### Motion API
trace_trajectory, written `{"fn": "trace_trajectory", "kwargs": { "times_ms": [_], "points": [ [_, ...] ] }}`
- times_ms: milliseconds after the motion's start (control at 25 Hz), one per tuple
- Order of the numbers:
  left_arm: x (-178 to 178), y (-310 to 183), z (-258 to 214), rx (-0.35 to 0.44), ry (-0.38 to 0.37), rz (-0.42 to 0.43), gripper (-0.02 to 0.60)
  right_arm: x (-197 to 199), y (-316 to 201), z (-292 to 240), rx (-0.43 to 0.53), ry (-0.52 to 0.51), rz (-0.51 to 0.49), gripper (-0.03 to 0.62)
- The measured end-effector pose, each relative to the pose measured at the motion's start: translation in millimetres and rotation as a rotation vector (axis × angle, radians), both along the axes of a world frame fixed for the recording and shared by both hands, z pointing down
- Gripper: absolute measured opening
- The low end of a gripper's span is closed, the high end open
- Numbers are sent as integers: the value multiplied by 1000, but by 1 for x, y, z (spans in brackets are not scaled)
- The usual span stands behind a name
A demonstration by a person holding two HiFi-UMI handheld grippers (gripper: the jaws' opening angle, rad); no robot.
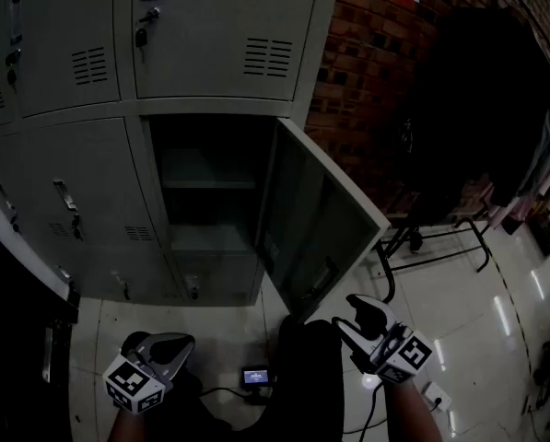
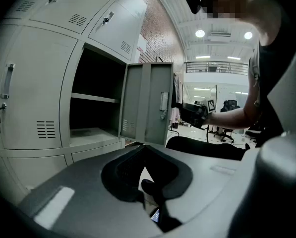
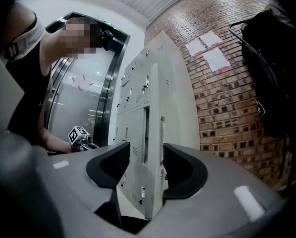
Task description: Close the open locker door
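**Locker door wide open, right tool lined up at its free edge**

The grey locker bank (image 1: 210,53) stands against the brick wall (image 1: 367,72). One lower compartment (image 1: 210,201) is open with a bare shelf (image 1: 208,182) inside. Its door (image 1: 316,219) hinges on the compartment's right side and swings out towards the person, so it has to be pushed back leftwards. The right tool (image 1: 353,313) hovers near the door's lower free corner with its jaws apart and nothing clamped. In the right gripper view the door's edge lines up between the jaws, which looks like a stance for catching or nudging that edge. The left tool (image 1: 169,346) hangs low over the floor, well apart from the door. Its jaws are drawn together and empty, likely because one tool is enough for the swing.
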State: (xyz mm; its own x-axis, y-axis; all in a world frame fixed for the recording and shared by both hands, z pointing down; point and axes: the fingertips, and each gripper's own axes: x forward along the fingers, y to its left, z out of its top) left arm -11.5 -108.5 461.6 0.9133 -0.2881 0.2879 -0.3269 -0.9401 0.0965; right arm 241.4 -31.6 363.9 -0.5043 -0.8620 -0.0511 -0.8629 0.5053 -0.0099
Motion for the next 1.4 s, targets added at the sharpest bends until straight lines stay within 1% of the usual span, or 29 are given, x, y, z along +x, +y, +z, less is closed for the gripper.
{"fn": "trace_trajectory", "kwargs": {
  "times_ms": [120,200,280,440,520,600,720,800,960,1040,1160,1400],
  "points": [
    [4,2,3,0,-4,1,12,9,-20,-5,2,-11,-48,245],
    [4,2,4,6,-10,2,12,4,-29,-11,5,-22,-85,245],
    [3,2,4,2,-9,1,12,-7,-35,-14,7,-11,-114,245],
    [3,3,4,-2,-4,1,12,-27,-39,-12,-4,-4,-140,235],
    [3,3,3,-1,-4,3,12,-42,-39,-14,9,-8,-168,235],
    [4,3,3,-1,-1,2,12,-60,-43,-13,16,11,-194,235],
    [5,4,2,1,7,3,12,-84,-56,-10,6,9,-218,232],
    [6,5,1,2,15,4,12,-95,-64,-9,0,-2,-231,218],
    [-1,2,0,10,19,-6,12,-134,-78,-23,38,-15,-289,195],
    [-4,1,0,15,30,-17,12,-149,-90,-22,31,-4,-290,183],
    [-6,2,-3,10,42,-20,12,-164,-113,-17,12,10,-268,120],
    [-8,3,-8,10,60,-17,12,-200,-156,-21,0,27,-230,127]
  ]
}}
